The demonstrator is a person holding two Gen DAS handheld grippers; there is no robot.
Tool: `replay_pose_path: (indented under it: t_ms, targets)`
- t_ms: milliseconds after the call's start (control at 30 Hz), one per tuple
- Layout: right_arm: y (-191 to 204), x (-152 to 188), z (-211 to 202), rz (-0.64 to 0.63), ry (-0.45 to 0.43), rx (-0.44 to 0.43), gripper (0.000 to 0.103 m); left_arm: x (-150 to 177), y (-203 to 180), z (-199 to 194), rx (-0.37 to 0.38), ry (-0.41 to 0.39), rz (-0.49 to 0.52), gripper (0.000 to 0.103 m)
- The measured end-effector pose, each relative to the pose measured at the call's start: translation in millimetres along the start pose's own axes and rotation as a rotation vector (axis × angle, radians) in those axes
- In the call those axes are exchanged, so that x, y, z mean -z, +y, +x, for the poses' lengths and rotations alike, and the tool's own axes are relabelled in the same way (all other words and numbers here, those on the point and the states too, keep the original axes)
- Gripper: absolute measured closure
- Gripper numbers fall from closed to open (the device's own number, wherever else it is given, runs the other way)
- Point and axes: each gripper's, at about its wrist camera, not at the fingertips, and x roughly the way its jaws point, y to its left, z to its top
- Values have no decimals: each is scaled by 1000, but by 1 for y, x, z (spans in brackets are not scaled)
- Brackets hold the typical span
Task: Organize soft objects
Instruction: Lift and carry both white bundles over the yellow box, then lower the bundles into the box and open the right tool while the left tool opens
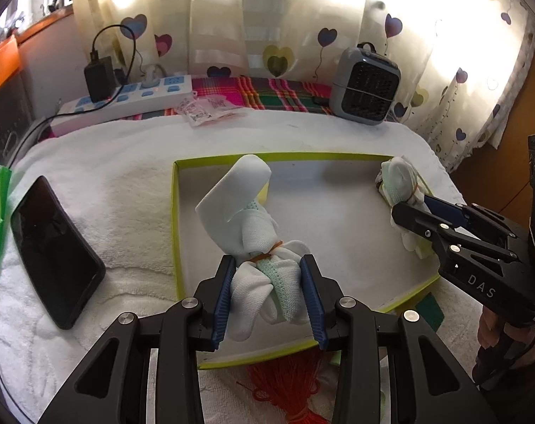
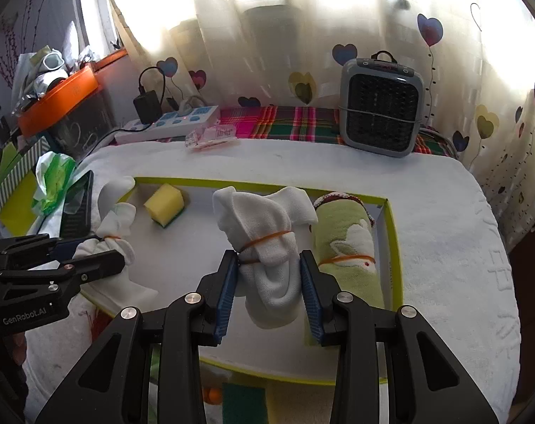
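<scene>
Sock bundles, each white and tied with an orange band, sit one in each hand-held gripper above the green-rimmed tray (image 2: 394, 233) on the towel-covered counter (image 1: 108, 190): the left hand-held gripper (image 1: 269, 289) pinches its bundle (image 1: 263, 247) between the blue pads at about half width, and the right hand-held gripper (image 2: 269, 286) grips its bundle (image 2: 267, 233) the same way. In the tray lie a yellow sponge (image 2: 164, 204) at the far left and a rolled green towel (image 2: 348, 243) along the right wall, while a phone (image 1: 55, 240) lies left of the tray
</scene>
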Motion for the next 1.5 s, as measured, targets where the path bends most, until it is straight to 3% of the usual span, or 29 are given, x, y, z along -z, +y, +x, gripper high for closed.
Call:
replay_pose_path:
  t_ms: [367,800,1033,1500]
  targets:
    - [-2,-5,25,-28,47,52,66,-2,3,21,-2,35,-12,67]
    - [-2,-8,35,-57,34,98,65,-4,1,26,-25,31,-6,61]
    - [-1,-7,34,-62,16,92,54,-4,2,26,-32,29,-17,55]
    - [0,-6,31,-57,9,86,52,-3,2,22,-63,15,-23,51]
